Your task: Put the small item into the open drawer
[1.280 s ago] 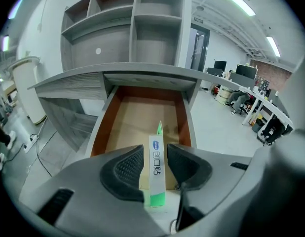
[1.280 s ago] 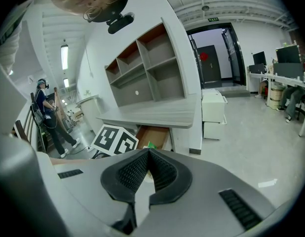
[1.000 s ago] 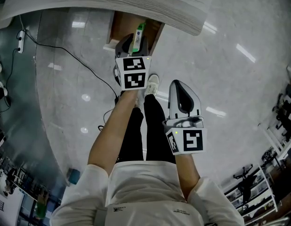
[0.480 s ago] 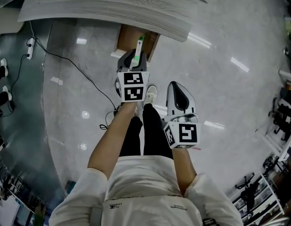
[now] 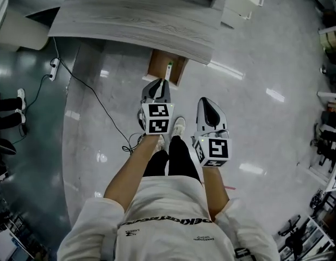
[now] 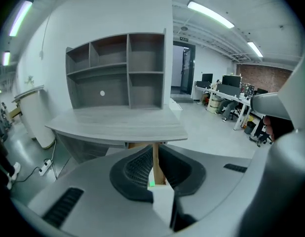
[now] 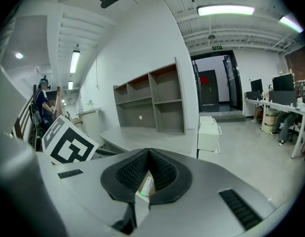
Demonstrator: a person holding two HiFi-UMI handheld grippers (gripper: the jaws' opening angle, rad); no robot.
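Grey polished floor (image 5: 255, 129) is spreading beneath a pale wood desk (image 5: 135, 20), with a white power strip (image 5: 53, 65) lying at far left. The left gripper (image 6: 155, 153) is hovering just short of the open drawer (image 5: 156, 70), its jaws closing on nothing (only a slit between them). The small item (image 5: 169, 68) is lying inside the drawer. The right gripper (image 7: 149, 153) is hanging beside the left one, tips together, empty.
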